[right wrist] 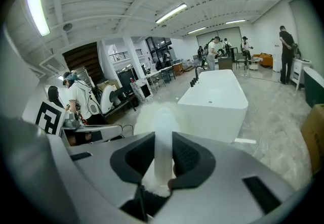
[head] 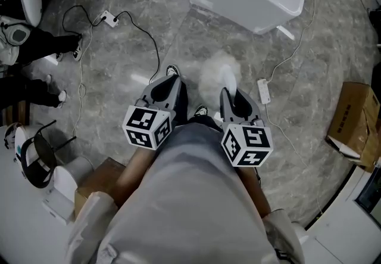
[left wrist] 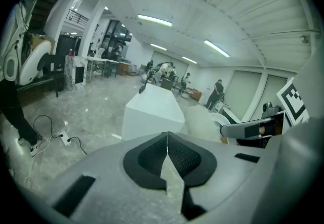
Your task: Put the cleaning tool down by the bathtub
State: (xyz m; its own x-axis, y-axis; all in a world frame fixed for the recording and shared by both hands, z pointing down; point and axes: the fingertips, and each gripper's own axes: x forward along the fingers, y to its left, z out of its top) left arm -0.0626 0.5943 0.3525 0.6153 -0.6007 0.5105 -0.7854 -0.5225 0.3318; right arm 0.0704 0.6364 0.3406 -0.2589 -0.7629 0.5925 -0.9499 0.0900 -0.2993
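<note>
Tool held in the right grip, tub ahead, not yet put down.
My left gripper (left wrist: 167, 136) is closed on nothing, parked alongside as a spare. My right gripper (right wrist: 163, 143) clamps the cleaning tool (head: 218, 77) by its white handle, fluffy head forward, well short of the bathtub (head: 238, 2).
</note>
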